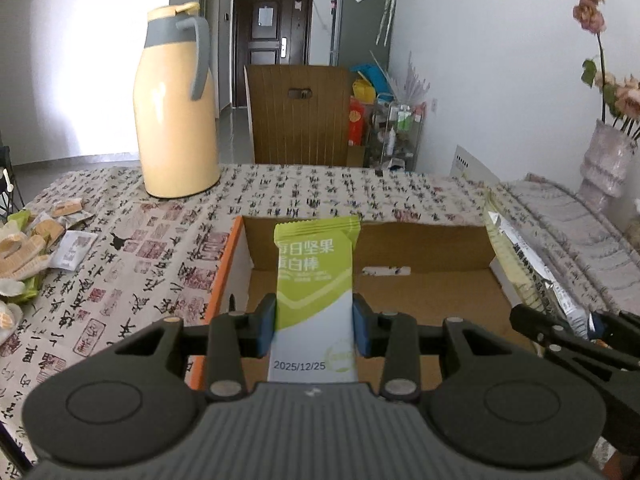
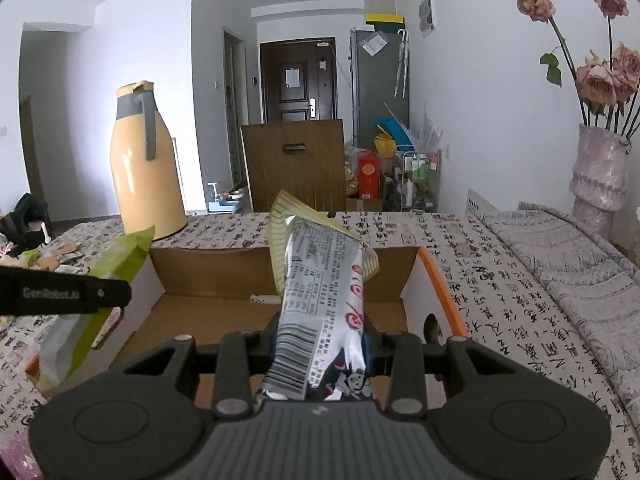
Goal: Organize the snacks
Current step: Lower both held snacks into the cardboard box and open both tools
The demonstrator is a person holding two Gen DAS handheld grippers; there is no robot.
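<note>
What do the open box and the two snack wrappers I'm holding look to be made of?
Box: apparently corrugated cardboard, with a matte brown inside and a white outside with an orange edge. Green snack bar: smooth printed plastic film with a crimped top seal. Silver snack pack: glossy, crinkled wrapper, probably foil-lined plastic.

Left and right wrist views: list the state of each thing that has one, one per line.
Left hand-held gripper: shut on the green snack bar.
Right hand-held gripper: shut on the silver snack packet.
Cardboard box: open, nothing seen lying inside.
Yellow thermos jug: upright, lid closed.
Loose snacks: piled on the tablecloth, outside the box.
</note>
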